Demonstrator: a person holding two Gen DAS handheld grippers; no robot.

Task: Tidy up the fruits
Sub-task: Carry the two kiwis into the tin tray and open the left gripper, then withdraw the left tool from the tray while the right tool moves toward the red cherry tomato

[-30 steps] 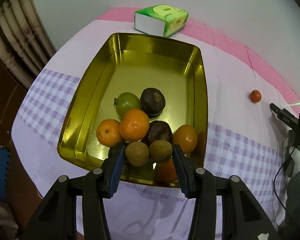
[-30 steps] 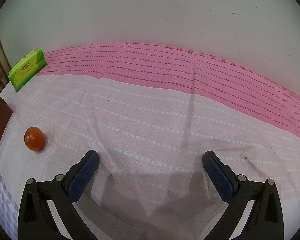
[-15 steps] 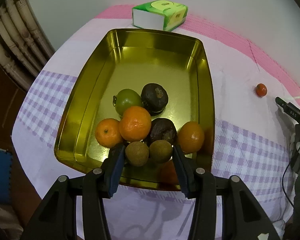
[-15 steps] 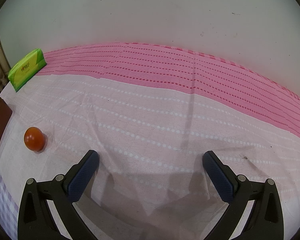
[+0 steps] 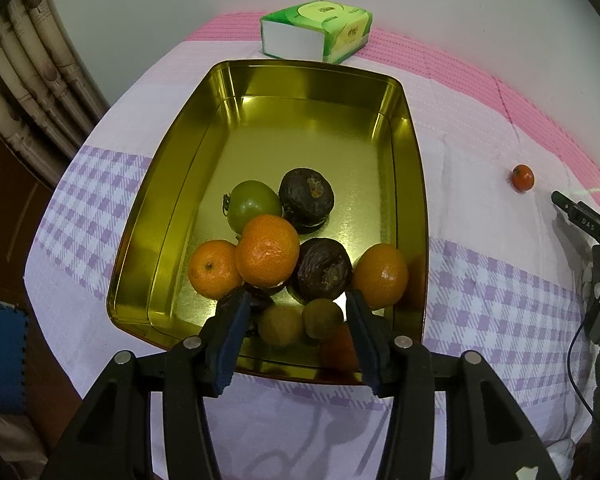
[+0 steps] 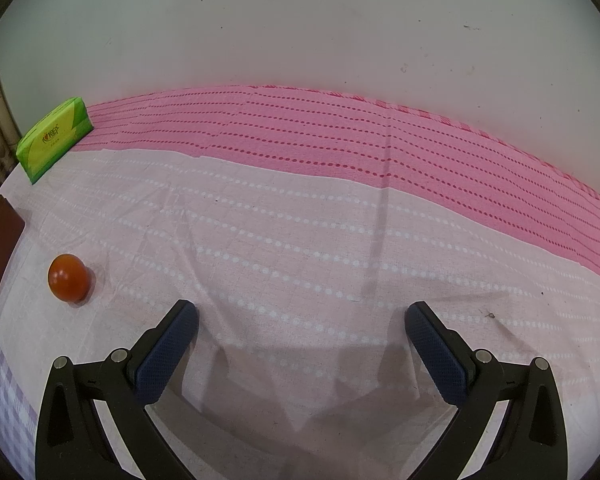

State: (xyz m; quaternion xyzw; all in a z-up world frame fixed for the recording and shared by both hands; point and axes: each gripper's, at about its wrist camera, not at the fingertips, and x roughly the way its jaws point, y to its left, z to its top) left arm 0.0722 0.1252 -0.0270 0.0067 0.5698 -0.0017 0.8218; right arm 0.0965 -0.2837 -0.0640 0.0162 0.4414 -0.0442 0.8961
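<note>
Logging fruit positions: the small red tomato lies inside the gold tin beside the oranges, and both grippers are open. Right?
Not quite. The small red tomato lies on the tablecloth, outside the gold tin, as the left wrist view shows. Both the left gripper and the right gripper are open.

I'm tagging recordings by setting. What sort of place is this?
Probably a home room: a table under a pink and purple-checked tablecloth, a gold tin tray of fruit, and a green tissue pack against a plain wall.

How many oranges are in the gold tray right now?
3 clearly. One orange sits at the pile's left, one on top in the middle, one by the right wall of the tray. Something orange behind the left tool's finger may be a fourth.
</note>
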